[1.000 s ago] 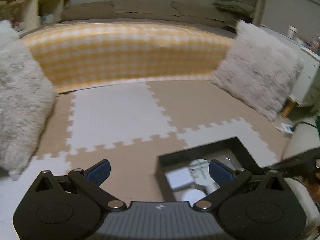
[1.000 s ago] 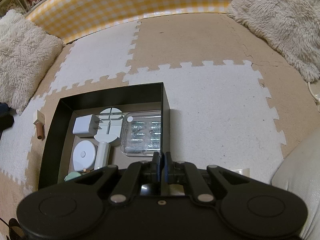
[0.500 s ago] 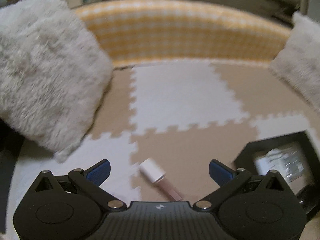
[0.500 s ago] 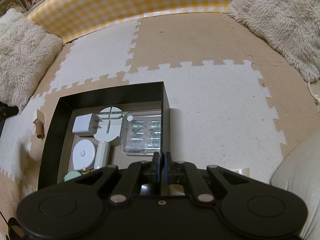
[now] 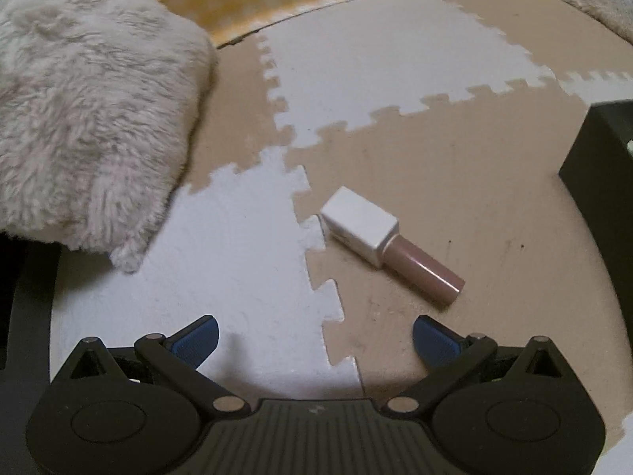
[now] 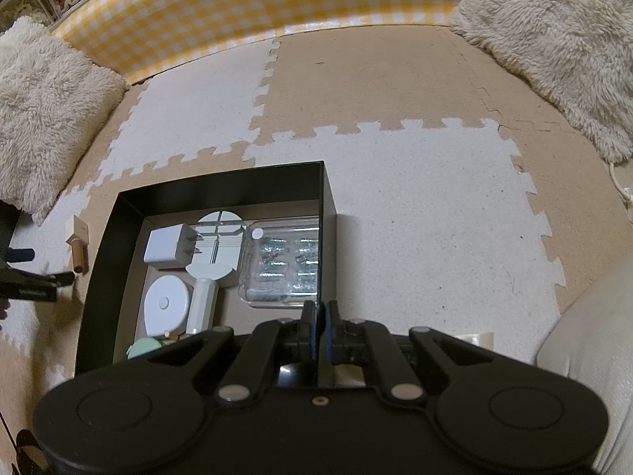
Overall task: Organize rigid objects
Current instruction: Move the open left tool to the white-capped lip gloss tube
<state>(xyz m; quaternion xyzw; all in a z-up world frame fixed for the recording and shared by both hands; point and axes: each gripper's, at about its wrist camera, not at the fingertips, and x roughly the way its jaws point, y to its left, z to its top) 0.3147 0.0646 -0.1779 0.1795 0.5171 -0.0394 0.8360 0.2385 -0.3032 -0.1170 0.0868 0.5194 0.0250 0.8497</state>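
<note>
A small bottle with a white square cap and a pinkish-brown body [image 5: 389,246] lies on its side on the foam floor mat, left of the black box [image 5: 605,182]. It also shows in the right wrist view [image 6: 77,243]. My left gripper [image 5: 314,342] is open and empty, just short of the bottle and above the mat. My right gripper [image 6: 319,322] is shut and seems to pinch the box's near right wall; the contact is partly hidden. The black box [image 6: 221,186] holds a white charger [image 6: 166,243], a clear case [image 6: 285,263] and several other white items.
Fluffy cream cushions lie at the left [image 5: 87,99] and the far right [image 6: 554,47]. A yellow checked mattress edge [image 6: 257,12] runs along the back. A cream cushion [image 6: 593,356] sits at the near right. The floor is beige and white puzzle mats.
My left gripper has swung left away from the box and dropped toward the mat, bringing the bottle into view close ahead. My right gripper has stayed still.
</note>
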